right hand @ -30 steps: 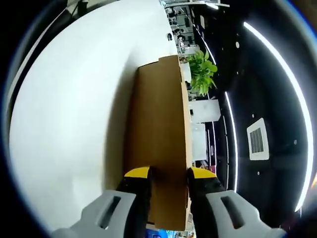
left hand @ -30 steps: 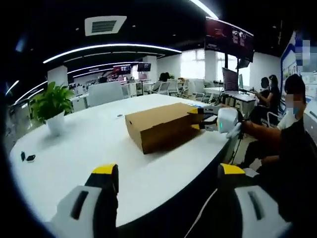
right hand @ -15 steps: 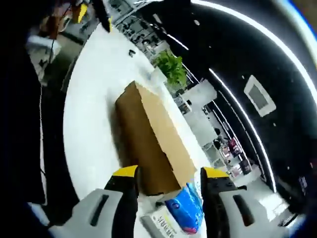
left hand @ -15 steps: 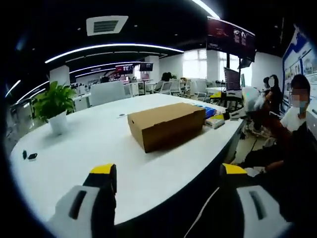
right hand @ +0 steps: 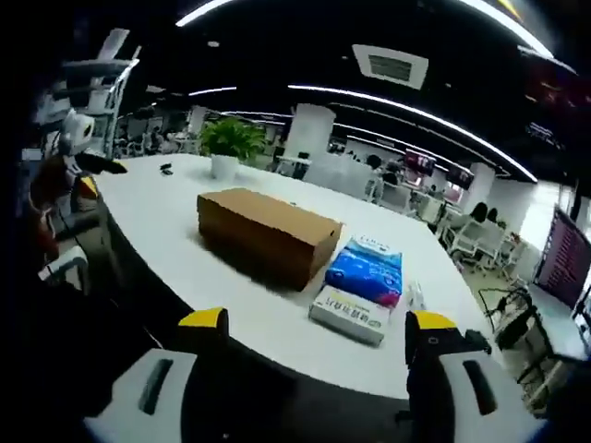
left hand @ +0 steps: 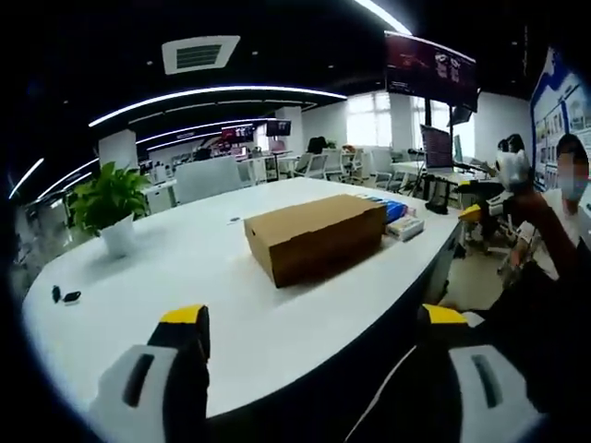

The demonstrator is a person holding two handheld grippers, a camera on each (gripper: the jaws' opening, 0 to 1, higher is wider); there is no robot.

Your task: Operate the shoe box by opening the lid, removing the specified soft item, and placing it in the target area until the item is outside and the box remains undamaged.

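Observation:
A closed brown cardboard shoe box [left hand: 314, 235] [right hand: 268, 231] lies on the white table [left hand: 185, 268] [right hand: 166, 217], its lid down. My left gripper [left hand: 314, 323] hovers open at the table's near edge, well short of the box, with nothing between its yellow-tipped fingers. My right gripper [right hand: 318, 321] is open too, off the table's edge and clear of the box. In the left gripper view the right gripper [left hand: 476, 210] is held up in the air at the far right. The left gripper [right hand: 100, 175] appears at the left of the right gripper view.
A blue soft pack [right hand: 367, 270] and a white pack [right hand: 351, 314] lie beside one end of the box. A potted plant [left hand: 111, 198] [right hand: 226, 138] and a small black object [left hand: 65, 297] sit further along the table. Office chairs and desks stand behind.
My right gripper, whose jaws straddled the box's end, has let go and drawn back off the table. The box stays put, lid closed. The left gripper has barely moved.

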